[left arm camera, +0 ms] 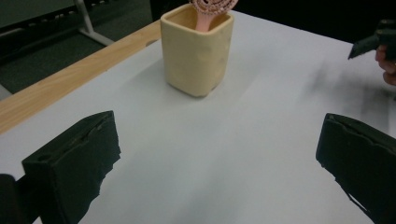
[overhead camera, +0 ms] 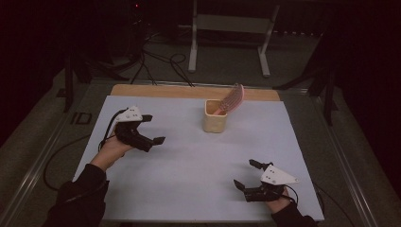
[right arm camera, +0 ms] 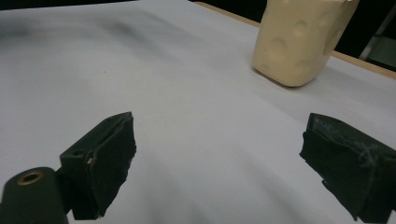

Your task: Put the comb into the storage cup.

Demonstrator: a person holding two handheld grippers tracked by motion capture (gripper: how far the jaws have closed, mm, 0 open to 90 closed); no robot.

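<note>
Upright near the far edge of the white-topped counter (overhead camera: 189, 189): a squarish cream ceramic cup (overhead camera: 215, 116) holding a pink slotted plastic hairbrush (overhead camera: 231, 99), head leaning out rightward. Left gripper (overhead camera: 152, 129) at the left side, jaws wide, empty. Right gripper (overhead camera: 246, 174) near the front right, jaws wide, empty.

Wooden table (overhead camera: 142, 90) under pale sheet (overhead camera: 189, 165); cream cup (overhead camera: 215, 116) upright on sheet (toward far edge).
</note>
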